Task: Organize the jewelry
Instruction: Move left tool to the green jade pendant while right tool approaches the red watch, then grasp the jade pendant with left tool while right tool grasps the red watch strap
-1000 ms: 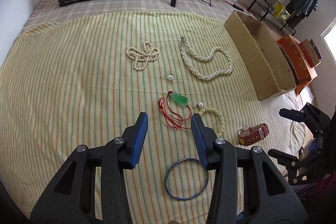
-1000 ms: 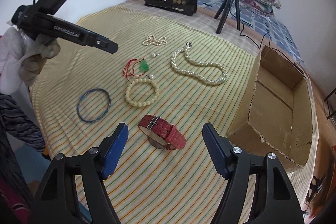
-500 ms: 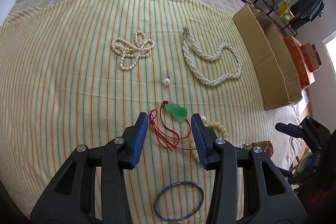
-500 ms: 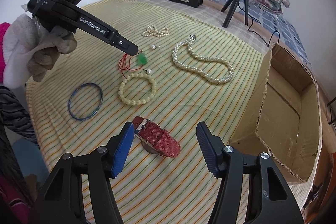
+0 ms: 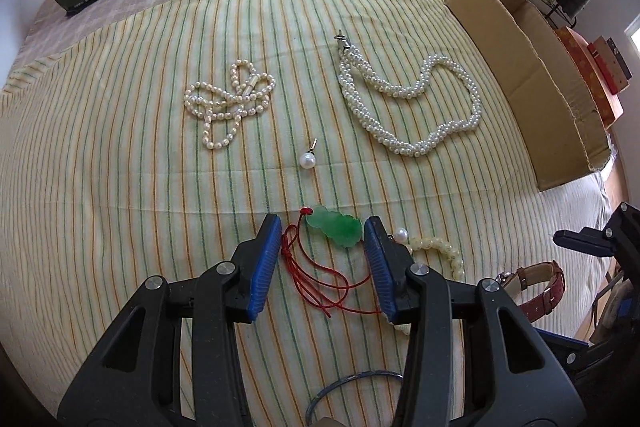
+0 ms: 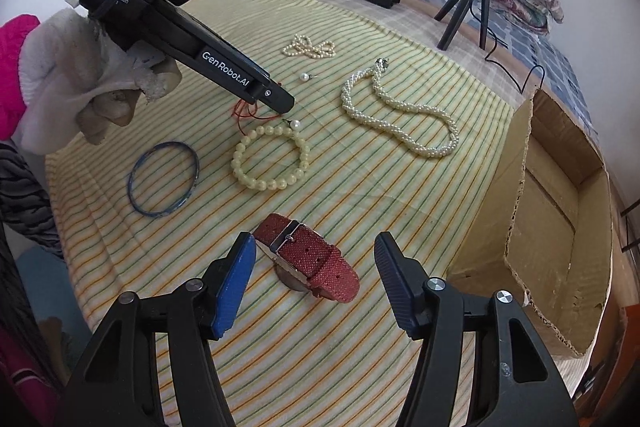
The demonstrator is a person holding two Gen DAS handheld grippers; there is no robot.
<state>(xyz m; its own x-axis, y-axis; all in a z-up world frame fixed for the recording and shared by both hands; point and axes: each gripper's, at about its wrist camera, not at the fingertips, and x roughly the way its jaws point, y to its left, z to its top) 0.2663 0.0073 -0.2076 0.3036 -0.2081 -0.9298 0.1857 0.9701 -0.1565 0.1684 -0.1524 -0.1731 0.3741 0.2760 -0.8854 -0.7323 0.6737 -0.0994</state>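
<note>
My left tool (image 5: pixel 318 233) has dropped lower, open w/ nothing held, now straddling green pendant (image 5: pixel 335 227); pickup's next, I think

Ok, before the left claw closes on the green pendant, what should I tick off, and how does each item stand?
1. Left claw open: ok.
2. Green carved jade pendant on red cord between its fingers: ok.
3. Fingers touching the striped cloth: cannot tell.
4. Cream bead bracelet outside the grasp: not ok, it lies against the right finger.
5. Right claw open over the red-strap watch: ok.
6. Cardboard box open to receive: ok.
</note>
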